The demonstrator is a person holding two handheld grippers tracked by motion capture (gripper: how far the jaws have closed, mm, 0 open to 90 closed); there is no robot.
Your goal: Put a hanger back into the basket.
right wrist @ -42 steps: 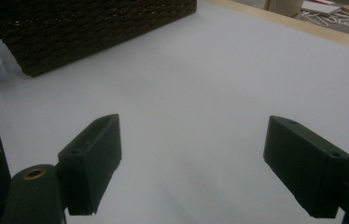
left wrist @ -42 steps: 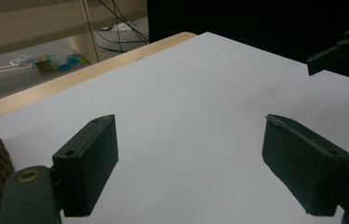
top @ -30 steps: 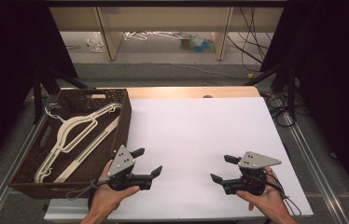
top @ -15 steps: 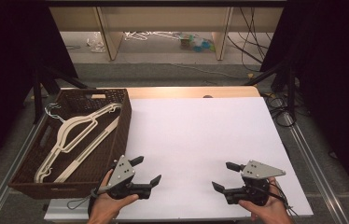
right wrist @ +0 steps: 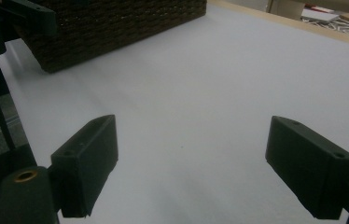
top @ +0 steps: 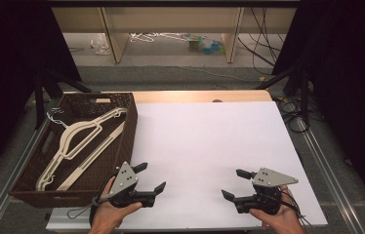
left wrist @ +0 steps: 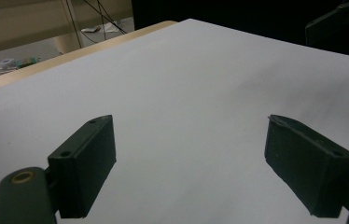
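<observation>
Two hangers lie lengthwise along the basket.

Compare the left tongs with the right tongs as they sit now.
The left tongs sit beside the wicker basket and point right; the right tongs sit near the table's right edge and point left. Both are open, empty, and low over the white surface.
</observation>
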